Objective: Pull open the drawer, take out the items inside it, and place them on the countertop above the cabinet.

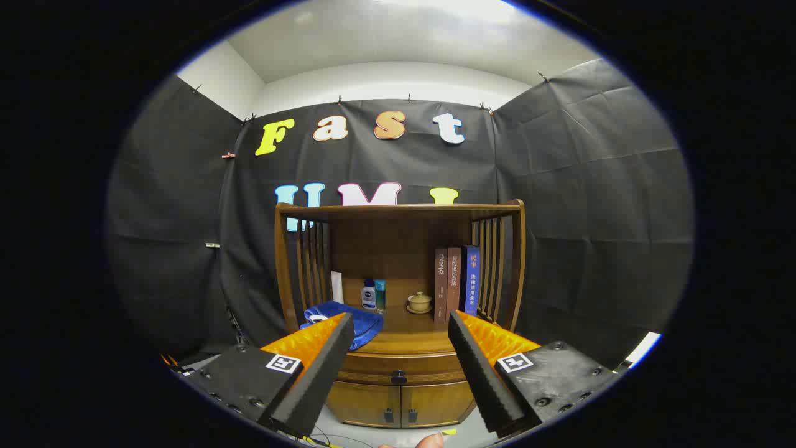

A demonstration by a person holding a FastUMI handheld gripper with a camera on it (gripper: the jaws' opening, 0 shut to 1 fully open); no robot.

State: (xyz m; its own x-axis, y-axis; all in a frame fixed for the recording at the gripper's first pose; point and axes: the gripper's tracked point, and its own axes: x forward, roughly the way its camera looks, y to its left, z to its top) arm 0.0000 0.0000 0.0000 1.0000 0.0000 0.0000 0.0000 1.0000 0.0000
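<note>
Drawer front runs across the wooden cabinet just below the surface, closed flush, with a small dark knob at its centre. Beneath it sit two cabinet doors, both closed, each with a small dark pull near the middle seam. The drawer's contents cannot be seen.

Hand-held gripper: jaws spread wide, nothing between them. It hangs in the air in front of the cabinet, apart from it, with the drawer knob seen in the gap between the two fingers. A fingertip of the person shows at the very bottom, below the gripper.

Items on the surface, beyond the fingers:
- Blue cloth, bunched, at the left front, partly hidden by the left finger.
- White flat object standing against the left rear; its nature cannot be told.
- Small blue bottle and a teal container, upright, just beside each other at the rear.
- Small lidded tea cup on a saucer, right of the containers and apart from them.
- Three books, upright, side by side at the right, against the slatted side rail.

A matching slatted rail stands on the left, and a wooden top shelf spans both.
</note>
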